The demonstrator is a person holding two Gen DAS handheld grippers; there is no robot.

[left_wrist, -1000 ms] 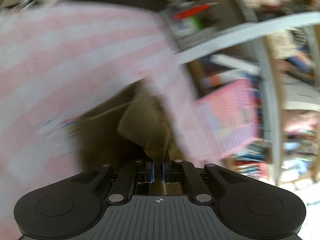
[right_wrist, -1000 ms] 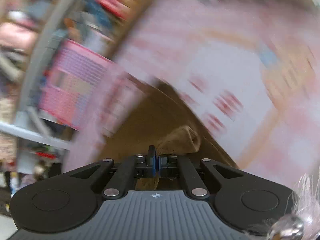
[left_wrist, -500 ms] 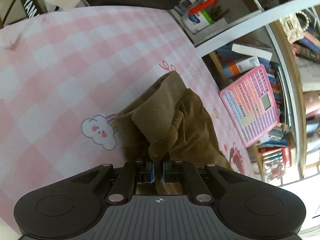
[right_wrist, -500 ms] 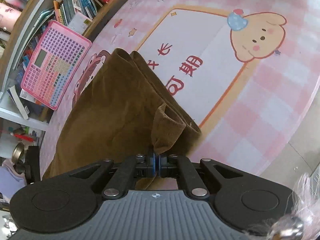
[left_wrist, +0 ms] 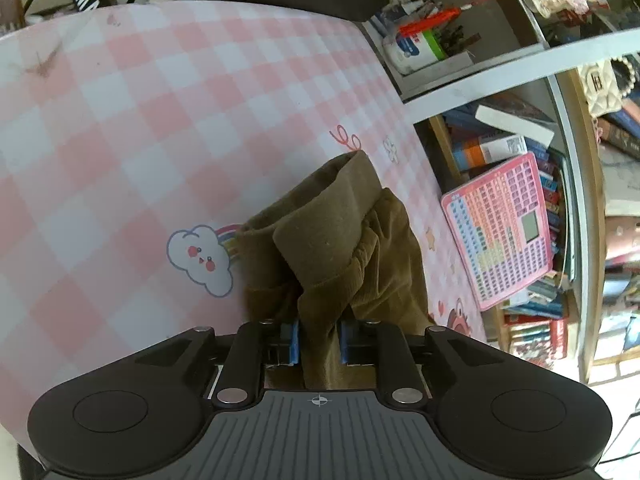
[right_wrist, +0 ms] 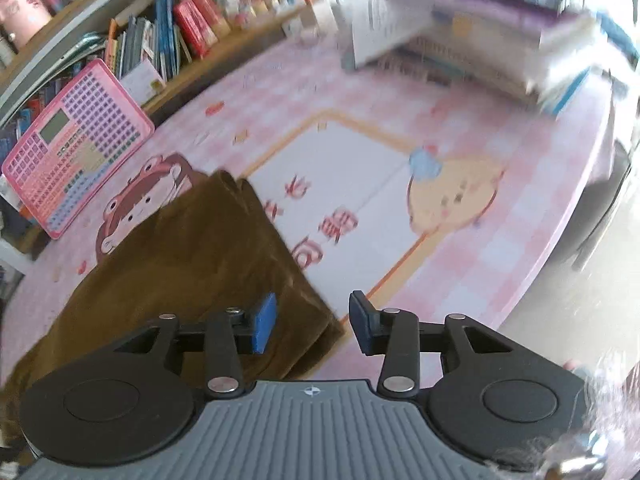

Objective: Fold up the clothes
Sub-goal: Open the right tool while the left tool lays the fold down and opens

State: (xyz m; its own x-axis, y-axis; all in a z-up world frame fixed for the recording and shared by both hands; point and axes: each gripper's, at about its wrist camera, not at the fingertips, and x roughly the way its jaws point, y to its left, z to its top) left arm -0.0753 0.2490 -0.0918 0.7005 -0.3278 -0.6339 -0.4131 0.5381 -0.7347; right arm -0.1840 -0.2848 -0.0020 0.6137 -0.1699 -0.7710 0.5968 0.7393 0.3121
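Pink checked table mat (left_wrist: 168, 128) under a folded brown garment (left_wrist: 360, 248), shelves of books (right_wrist: 168, 40) behind

Left gripper (left_wrist: 319, 340) has a bunched fold of the brown garment standing between its blue pads (left_wrist: 295, 340), which sit narrow against the cloth after just easing apart a little; the rest of the cloth lies ahead of it on the mat, beside a cloud drawing (left_wrist: 200, 258) to its left and a pink keypad toy (left_wrist: 504, 228) off to its right. Right gripper (right_wrist: 312, 320) has just been opening, its jaws now apart with nothing pinched; the garment's corner lies flat just below and left of its blue pad (right_wrist: 265, 322), the printed mat panel (right_wrist: 360, 184) ahead, the view blurred
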